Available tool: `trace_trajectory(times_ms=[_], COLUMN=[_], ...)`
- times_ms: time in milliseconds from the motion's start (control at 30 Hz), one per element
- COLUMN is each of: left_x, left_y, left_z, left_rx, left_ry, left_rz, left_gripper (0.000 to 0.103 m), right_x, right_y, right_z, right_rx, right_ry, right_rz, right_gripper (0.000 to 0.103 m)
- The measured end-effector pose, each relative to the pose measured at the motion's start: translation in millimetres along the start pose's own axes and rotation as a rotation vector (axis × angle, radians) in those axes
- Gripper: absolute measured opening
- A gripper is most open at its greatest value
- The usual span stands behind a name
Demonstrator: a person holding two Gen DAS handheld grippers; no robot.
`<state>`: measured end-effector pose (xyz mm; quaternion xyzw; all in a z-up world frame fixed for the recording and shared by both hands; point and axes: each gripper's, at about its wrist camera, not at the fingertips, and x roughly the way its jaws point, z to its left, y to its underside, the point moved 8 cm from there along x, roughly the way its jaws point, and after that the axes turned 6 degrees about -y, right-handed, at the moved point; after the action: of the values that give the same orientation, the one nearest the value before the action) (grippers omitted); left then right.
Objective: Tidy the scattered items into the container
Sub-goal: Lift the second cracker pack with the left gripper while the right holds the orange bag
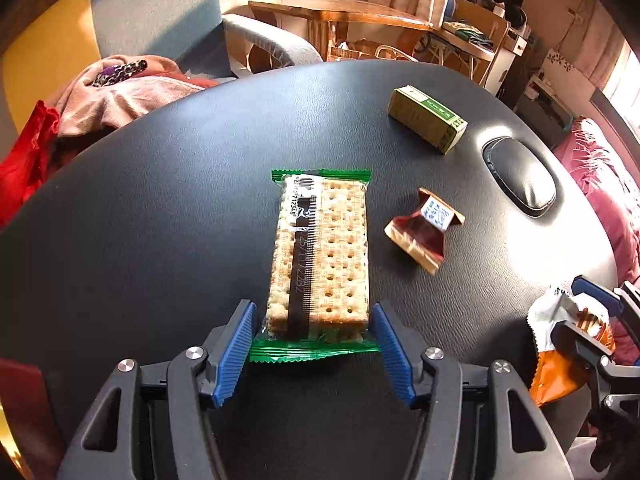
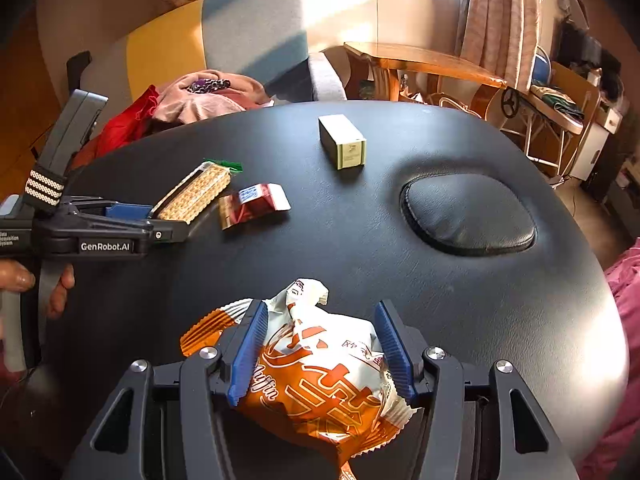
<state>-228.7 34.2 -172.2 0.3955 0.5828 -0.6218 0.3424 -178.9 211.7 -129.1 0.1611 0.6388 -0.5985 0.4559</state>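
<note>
my left gripper straddles the near end of the cracker packet at frame centre, its blue pads just beside the wrapper, not pressing. my right gripper is clenched on the orange muffin bag at bottom centre. a red wrapper and green box lie further up the black table.

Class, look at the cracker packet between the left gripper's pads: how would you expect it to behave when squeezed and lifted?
The cracker packet probably lifts as one stiff block, since the crackers sit stacked tight inside. They look brittle, so a hard squeeze from the left gripper may crack them. The glossy film could slip on the pads, and its green crimped ends will likely just flop.
</note>
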Motion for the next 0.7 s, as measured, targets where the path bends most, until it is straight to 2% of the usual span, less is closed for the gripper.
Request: trace_trajectory(times_ms=[100, 233, 400, 600, 700], left_x=[-14, -19, -4, 9, 12], left_y=[0, -11, -24, -23, -14], left_z=[6, 6, 1, -1, 1], left_rx=[-0.031, 0.005, 0.065, 0.080, 0.075], left_ry=[-0.003, -0.015, -0.034, -0.045, -0.055], left_rz=[-0.039, -0.057, -0.036, -0.004, 0.008], left_gripper=[0.060, 0.061, 0.063, 0.063, 0.056], right_x=[-5, -9, -9, -6, -6], right_y=[7, 12, 10, 9, 10], right_z=[4, 6, 5, 5, 7], right_rx=[0.017, 0.026, 0.037, 0.044, 0.040], right_ry=[-0.010, -0.010, -0.010, -0.019, -0.016], right_rz=[-0.004, -0.008, -0.012, -0.015, -0.016], right_gripper=[0.058, 0.058, 0.059, 0.061, 0.063])
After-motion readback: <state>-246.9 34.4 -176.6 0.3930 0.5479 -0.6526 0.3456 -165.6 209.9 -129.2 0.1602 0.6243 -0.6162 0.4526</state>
